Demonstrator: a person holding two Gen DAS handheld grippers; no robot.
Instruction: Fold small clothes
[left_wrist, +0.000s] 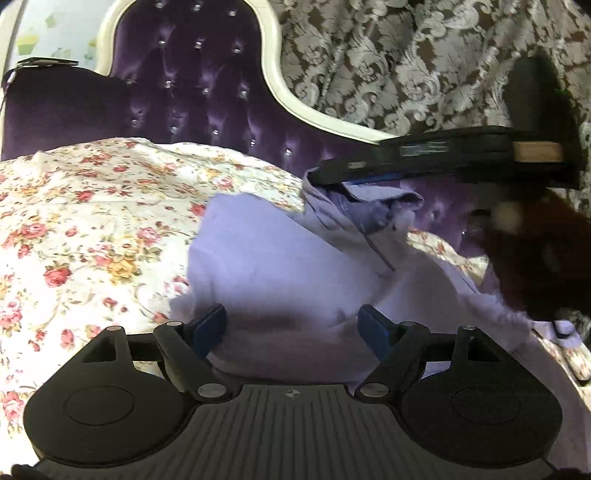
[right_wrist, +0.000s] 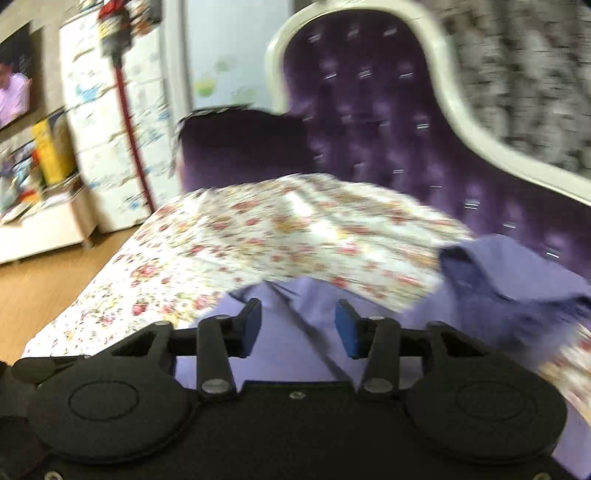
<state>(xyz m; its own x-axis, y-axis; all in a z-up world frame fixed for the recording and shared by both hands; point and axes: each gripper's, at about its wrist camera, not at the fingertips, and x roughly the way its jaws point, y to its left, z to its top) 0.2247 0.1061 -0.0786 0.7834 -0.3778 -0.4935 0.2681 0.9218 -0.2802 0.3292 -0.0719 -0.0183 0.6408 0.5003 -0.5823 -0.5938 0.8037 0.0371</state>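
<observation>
Both our tongs spread and holding nothing, the lilac shirt (left_wrist: 280, 266) lies on the floral bedspread (left_wrist: 85, 221) directly under our left tongs (left_wrist: 291, 328), collar (right_wrist: 491, 273) just right of our right tongs (right_wrist: 298, 328).

bed: purple tufted headboard (left_wrist: 192, 85) with white frame, at 12 o'clock in both views
sheet (left_wrist: 92, 229): white with red and yellow flowers, covers the bed, rumpled toward 12 o'clock
shirt (left_wrist: 280, 266): lilac, lies on the sheet, collar (right_wrist: 480, 273) toward 2 o'clock
</observation>
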